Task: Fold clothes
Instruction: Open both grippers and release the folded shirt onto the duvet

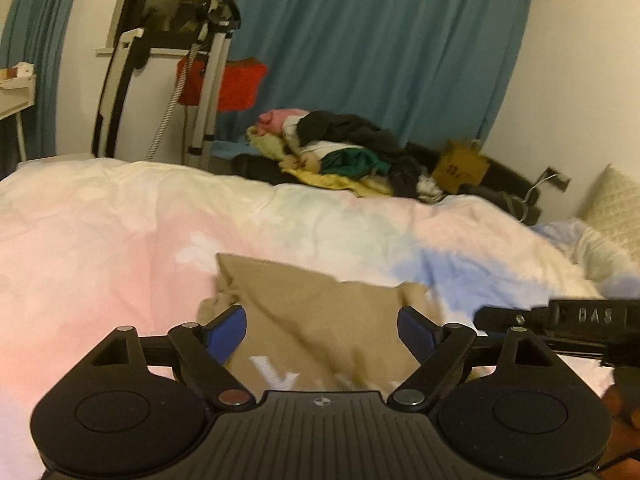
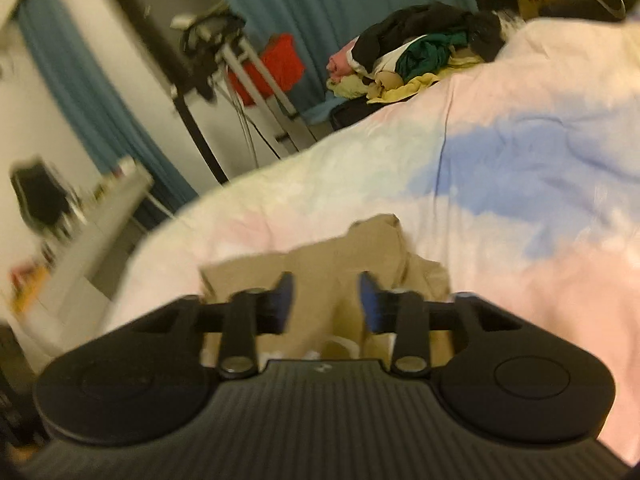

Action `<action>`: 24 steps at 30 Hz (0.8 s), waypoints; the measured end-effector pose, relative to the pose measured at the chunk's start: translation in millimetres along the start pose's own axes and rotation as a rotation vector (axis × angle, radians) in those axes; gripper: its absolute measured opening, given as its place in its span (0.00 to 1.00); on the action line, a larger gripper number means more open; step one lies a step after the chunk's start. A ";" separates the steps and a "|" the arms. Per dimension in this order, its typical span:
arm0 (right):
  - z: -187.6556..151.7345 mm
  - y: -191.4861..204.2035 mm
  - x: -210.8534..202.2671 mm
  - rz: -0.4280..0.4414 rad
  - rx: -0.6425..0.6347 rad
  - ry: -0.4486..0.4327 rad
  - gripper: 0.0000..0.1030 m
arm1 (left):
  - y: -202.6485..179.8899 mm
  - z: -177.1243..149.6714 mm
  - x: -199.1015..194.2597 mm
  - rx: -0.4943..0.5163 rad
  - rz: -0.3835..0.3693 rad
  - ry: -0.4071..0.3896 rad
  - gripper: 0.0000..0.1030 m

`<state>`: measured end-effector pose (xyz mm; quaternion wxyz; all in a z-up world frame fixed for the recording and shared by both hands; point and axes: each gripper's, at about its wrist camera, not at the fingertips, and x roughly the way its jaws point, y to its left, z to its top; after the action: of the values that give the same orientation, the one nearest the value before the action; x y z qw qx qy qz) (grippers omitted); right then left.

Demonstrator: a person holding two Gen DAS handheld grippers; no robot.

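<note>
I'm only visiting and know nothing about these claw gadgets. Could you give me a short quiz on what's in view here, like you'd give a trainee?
1. True or false: the tan garment lies on the pastel duvet.
2. Multiple choice: the left claw is A) shut on cloth, B) open above the garment, C) out of view.
3. Fill in: the pile of unfolded clothes lies in front of a ___ curtain.

Key: 1 true; 2 B; 3 blue.
</note>
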<state>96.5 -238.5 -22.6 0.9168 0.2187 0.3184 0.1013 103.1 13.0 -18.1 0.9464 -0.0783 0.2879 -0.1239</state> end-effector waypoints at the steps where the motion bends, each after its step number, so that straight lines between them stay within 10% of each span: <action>1: -1.1 0.4 4.7 -0.008 -0.024 0.017 0.28 | 1.6 -1.2 4.4 0.003 0.014 0.009 0.82; 13: -14.0 -20.2 101.3 -0.092 -0.125 0.090 0.25 | 17.3 -15.7 58.6 0.057 0.116 0.104 0.81; 24: -25.3 -3.3 47.6 -0.083 -0.131 0.051 0.28 | 20.3 -17.9 11.5 0.014 0.123 0.069 0.80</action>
<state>117.8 -217.4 -67.6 0.9243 0.1420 0.3429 0.0892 106.1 27.8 -43.4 0.9423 -0.0495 0.3236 -0.0702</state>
